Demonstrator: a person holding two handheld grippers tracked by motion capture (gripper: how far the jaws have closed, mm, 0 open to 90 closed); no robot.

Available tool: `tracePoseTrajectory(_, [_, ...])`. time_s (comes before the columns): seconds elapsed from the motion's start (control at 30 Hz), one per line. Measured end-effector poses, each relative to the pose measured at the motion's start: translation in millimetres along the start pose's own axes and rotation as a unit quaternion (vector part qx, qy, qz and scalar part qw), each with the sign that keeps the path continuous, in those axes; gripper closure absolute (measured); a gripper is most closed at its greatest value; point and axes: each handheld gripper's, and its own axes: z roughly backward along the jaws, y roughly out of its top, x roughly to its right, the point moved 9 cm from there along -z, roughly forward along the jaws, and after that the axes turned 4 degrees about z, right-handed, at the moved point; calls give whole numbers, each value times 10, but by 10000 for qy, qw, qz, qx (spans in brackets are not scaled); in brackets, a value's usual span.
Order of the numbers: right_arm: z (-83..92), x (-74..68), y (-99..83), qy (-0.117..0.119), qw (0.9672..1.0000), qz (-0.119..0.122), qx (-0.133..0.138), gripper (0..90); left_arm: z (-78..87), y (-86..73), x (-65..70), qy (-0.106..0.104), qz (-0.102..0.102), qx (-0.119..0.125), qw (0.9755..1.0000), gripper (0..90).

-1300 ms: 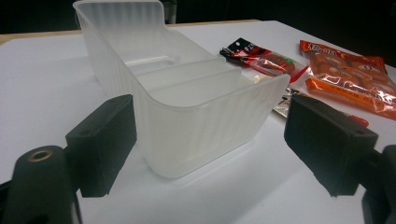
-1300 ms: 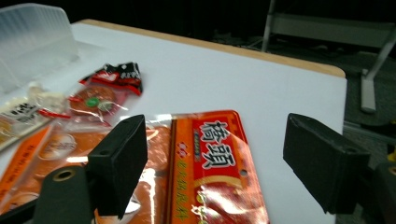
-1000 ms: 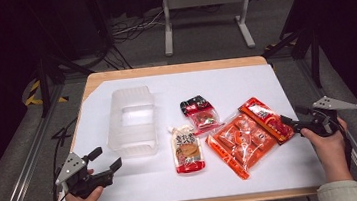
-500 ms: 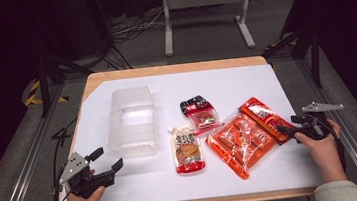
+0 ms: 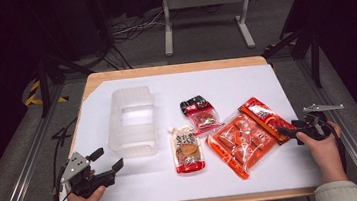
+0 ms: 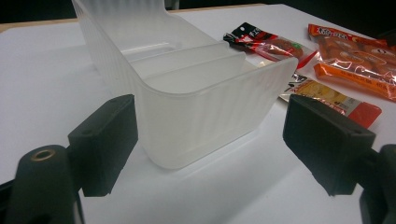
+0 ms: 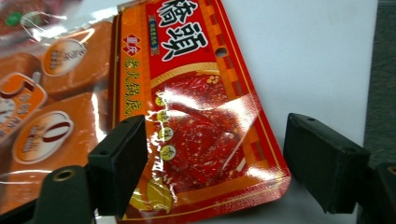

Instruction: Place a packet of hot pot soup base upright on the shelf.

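A red flat packet with Chinese print lies at the right of the white table sheet, overlapping a larger orange packet. My right gripper is open, low at the red packet's near end, its jaws standing either side of that end without pressing it. My left gripper is open near the front left corner, facing the near wall of a translucent plastic container a short way off.
A small orange-and-white pouch lies right of the container, with a dark-topped red snack packet behind it. The wooden table edge borders the sheet, and metal frame rails run along both sides.
My right gripper has come down a little toward the red packet's end. The left gripper and the packets have not moved.
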Motion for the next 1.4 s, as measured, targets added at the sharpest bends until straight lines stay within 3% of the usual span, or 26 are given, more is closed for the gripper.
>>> tracePoseTrajectory(0.1, [15, -25, 7, 209, 9997, -139, 61, 285, -2, -2, -1, 6, -2, -6, 10000, 188])
tracePoseTrajectory(0.23, [74, -46, 53, 38, 9997, -16, 224, 383, -13, -14, -6, 35, -8, -60, 10000, 190])
tracePoseTrajectory(0.3, [106, -119, 87, 351, 9988, -86, 338, 461, -27, -19, -4, 42, -17, -67, 10000, 190])
tracePoseTrajectory(0.33, [116, -191, 117, 564, 9974, -100, 438, 460, -27, -21, 0, 35, -31, -89, 9999, 190])
tracePoseTrajectory(0.43, [109, -234, 131, 555, 9975, 52, 445, 460, -27, -21, 5, 29, -43, -95, 9999, 190])
tracePoseTrajectory(0.47, [97, -283, 142, 663, 9966, 122, 466, 461, -28, -23, 2, 35, -48, -101, 9999, 190])
tracePoseTrajectory(0.7, [8, -345, 124, 943, 9942, 103, 514, 475, -37, -27, 9, 28, -52, -111, 9999, 190])
tracePoseTrajectory(0.8, [-69, -341, 79, 924, 9951, 150, 321, 515, -43, -28, 13, 25, -53, -112, 9999, 190])
tracePoseTrajectory(0.9, [-109, -326, 65, 817, 9960, 260, 250, 628, -46, -29, 18, 20, -48, -109, 9999, 189])
tracePoseTrajectory(1.03, [-132, -287, 60, 546, 9973, 411, 281, 717, -47, -32, 20, 29, -57, -115, 9999, 189])
tracePoseTrajectory(1.2, [-156, -262, 52, 392, 9971, 555, 355, 877, -43, -34, 22, 28, -103, -139, 9998, 189])
tracePoseTrajectory(1.4, [-150, -267, 55, 313, 9972, 591, 329, 900, -45, -35, 24, 20, -65, -132, 9999, 188])
